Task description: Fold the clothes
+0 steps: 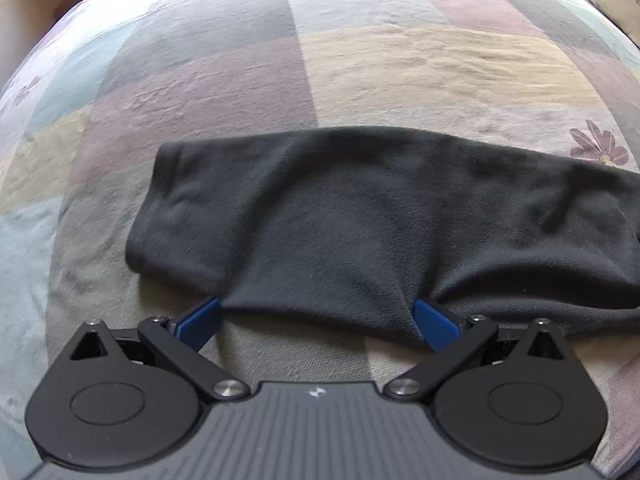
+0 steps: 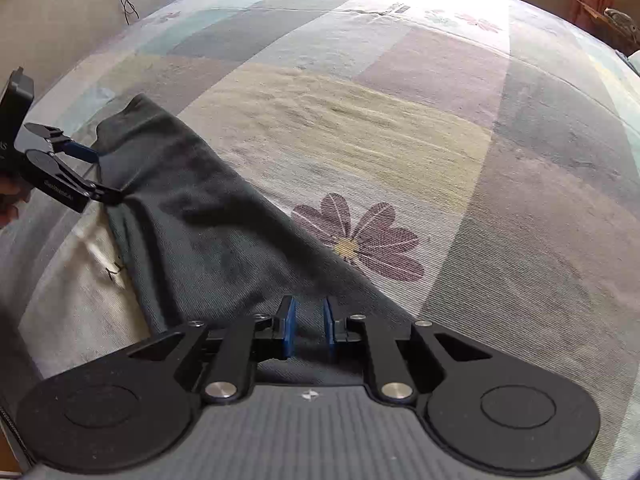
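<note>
In the left wrist view, the left hand-held gripper (image 1: 318, 318) is seen with its blue fingers (image 1: 200, 322) spread wide apart. A dark grey garment (image 1: 360, 216) is laid directly ahead of it, folded into a long band (the fabric looks like a soft knit) that runs from just ahead of the left finger to beyond the right edge of the picture. The near hem of the garment is draped over both fingertips, so that cloth is touched on either side, but nothing is pinched between the pads. The garment is carried by a bed cover (image 1: 380, 60) patterned in pale patches of grey, mauve, yellow and blue, with a purple flower (image 1: 598, 144) printed beyond the garment, ahead and to the right.

In the right wrist view, the right hand-held gripper (image 2: 309, 330) is shown with its blue pads (image 2: 289, 330) a narrow gap apart. One end of the garment (image 2: 192, 232) lies under and between them; whether the pads press on it cannot be told. From there the band is stretched away ahead and to the left, where its far end is met by the left hand-held gripper (image 2: 105, 174), jaws spread. A large printed flower (image 2: 356, 240) is seen just ahead, right of the garment.
</note>
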A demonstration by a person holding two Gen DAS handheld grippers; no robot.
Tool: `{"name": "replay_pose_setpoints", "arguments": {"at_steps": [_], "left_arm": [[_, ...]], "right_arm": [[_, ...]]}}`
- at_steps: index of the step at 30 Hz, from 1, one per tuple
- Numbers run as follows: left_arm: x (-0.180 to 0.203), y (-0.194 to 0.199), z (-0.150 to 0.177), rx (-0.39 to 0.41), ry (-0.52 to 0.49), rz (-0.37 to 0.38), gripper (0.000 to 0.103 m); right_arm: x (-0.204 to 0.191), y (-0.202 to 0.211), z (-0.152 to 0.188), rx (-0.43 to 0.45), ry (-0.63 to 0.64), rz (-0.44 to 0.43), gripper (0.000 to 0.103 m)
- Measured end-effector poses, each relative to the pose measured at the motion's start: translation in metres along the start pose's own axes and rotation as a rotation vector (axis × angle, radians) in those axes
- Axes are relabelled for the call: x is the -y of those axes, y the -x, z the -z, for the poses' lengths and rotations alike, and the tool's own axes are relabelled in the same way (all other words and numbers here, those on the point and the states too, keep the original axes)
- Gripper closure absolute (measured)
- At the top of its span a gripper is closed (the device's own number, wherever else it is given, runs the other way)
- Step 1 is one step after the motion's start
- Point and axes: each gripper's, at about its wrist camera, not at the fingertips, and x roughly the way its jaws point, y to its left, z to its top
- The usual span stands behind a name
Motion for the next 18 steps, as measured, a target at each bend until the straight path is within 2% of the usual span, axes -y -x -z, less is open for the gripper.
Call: {"name": "replay_pose_setpoints", "arguments": {"at_steps": [1, 4, 8, 10, 13, 15, 18], "left_arm": [[0.003, 0.006, -0.004, 0.008, -0.011, -0.003, 0.008], [0.034, 0.025, -0.018, 0.115, -0.134, 0.018, 0.008], [0.078, 0.028, -0.032, 0.177, -0.180, 0.134, 0.008], [0.098, 0.025, -0.030, 0.188, -0.207, 0.164, 0.008], [0.115, 0.011, -0.016, 0.086, -0.209, 0.160, 0.008], [0.115, -0.001, 0.002, -0.031, -0.202, 0.149, 0.008], [0.108, 0.017, 0.007, 0.006, -0.201, 0.188, 0.012]], "right_arm": [[-0.002, 0.003, 0.002, 0.001, 0.001, -0.007, 0.085], [-0.017, 0.005, 0.009, 0.004, 0.027, -0.040, 0.085], [-0.046, -0.007, 0.017, 0.008, 0.061, -0.063, 0.085], [-0.057, -0.016, 0.023, -0.007, 0.058, -0.061, 0.085], [-0.066, -0.023, 0.034, -0.095, 0.056, -0.101, 0.085], [-0.063, -0.015, 0.037, -0.104, 0.067, -0.142, 0.085], [-0.039, 0.004, 0.026, -0.029, 0.031, -0.134, 0.084]]}}
